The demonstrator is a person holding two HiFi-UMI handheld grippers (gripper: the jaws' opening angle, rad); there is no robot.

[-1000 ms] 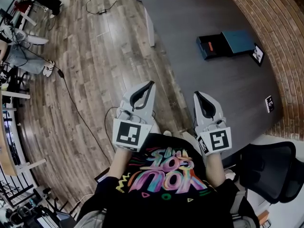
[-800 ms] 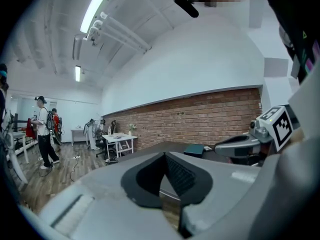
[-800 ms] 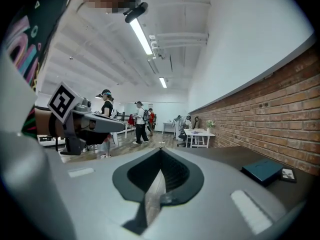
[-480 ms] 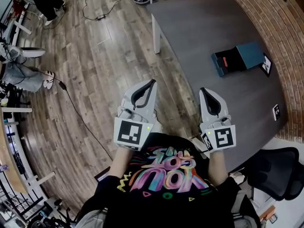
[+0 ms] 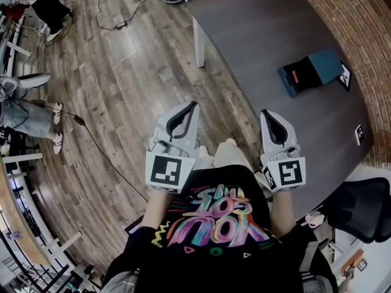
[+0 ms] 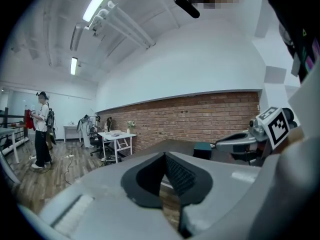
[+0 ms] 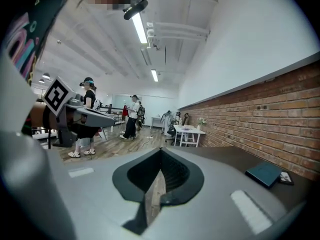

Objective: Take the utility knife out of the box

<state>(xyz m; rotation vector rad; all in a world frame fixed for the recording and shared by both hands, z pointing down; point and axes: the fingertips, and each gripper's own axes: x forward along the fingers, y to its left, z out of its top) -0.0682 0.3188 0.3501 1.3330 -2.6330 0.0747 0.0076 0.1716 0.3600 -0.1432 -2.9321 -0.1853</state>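
Note:
A teal box (image 5: 313, 71) lies open on the dark grey table (image 5: 269, 35), far right in the head view. Its dark tray holds an orange-red utility knife (image 5: 294, 77). Both grippers are held low in front of the person, well short of the box. My left gripper (image 5: 195, 105) is shut and empty, over the wood floor left of the table. My right gripper (image 5: 264, 112) is shut and empty too, above the table's near edge. The box (image 6: 202, 150) shows small in the left gripper view, beyond my left gripper (image 6: 165, 154). In the right gripper view the box (image 7: 263, 173) lies right of my right gripper (image 7: 161, 149).
Two small marker cards (image 5: 359, 134) (image 5: 345, 75) lie on the table near the box. A black office chair (image 5: 360, 209) stands at the table's lower right. A cable (image 5: 91, 139) runs over the wood floor. People stand at the left (image 5: 24, 115). A white desk (image 6: 116, 136) stands by the brick wall.
Both grippers have moved closer to the table together with the person, and the right one now reaches its near edge. Both stay shut and empty.

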